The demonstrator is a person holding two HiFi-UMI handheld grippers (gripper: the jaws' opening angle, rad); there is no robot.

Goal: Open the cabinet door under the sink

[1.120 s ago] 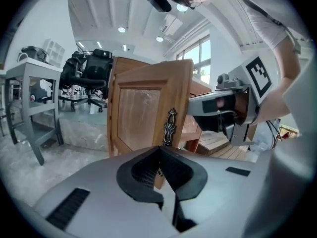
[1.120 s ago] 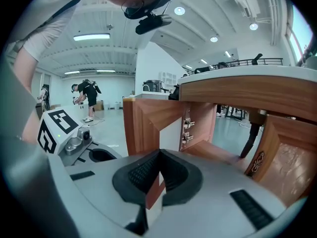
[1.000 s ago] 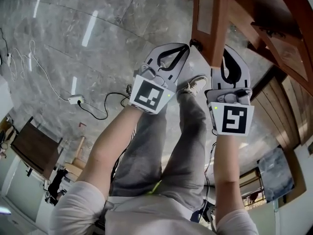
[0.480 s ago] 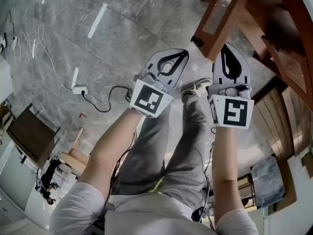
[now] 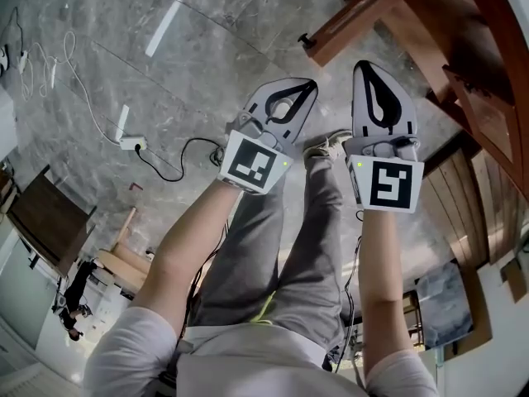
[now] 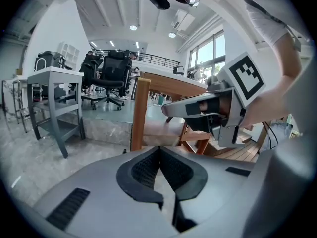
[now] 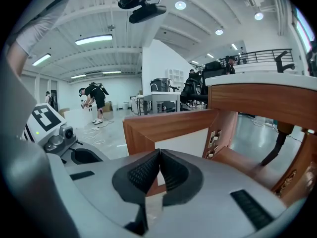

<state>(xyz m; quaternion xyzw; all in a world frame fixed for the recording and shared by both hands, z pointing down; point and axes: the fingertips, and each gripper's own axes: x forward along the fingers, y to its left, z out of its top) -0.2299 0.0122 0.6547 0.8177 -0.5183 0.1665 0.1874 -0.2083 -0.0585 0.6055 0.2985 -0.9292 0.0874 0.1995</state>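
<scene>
The wooden cabinet door (image 5: pixel 364 13) stands swung out at the top of the head view, with a dark knob (image 5: pixel 304 40) at its free end. My left gripper (image 5: pixel 307 86) is shut and empty, below and left of that end. My right gripper (image 5: pixel 361 67) is also shut and empty, just under the door's edge and apart from it. In the right gripper view the door's frame (image 7: pixel 166 124) and white inner panel (image 7: pixel 185 145) stand right behind the closed right gripper (image 7: pixel 159 153). In the left gripper view the door's edge (image 6: pixel 140 110) rises behind the closed left gripper (image 6: pixel 159 148), with the right gripper (image 6: pixel 198 105) beside it.
The open wooden cabinet (image 5: pixel 475 73) fills the top right. A power strip (image 5: pixel 131 143) and white cables lie on the marble floor at left. My legs and a shoe (image 5: pixel 329 145) are below the grippers. A grey table (image 6: pixel 54 95) and office chairs (image 6: pixel 113 78) stand farther off.
The cabinet door has swung further open, its free end moving left and up in the head view. Both grippers have drawn back a little and risen, still shut.
</scene>
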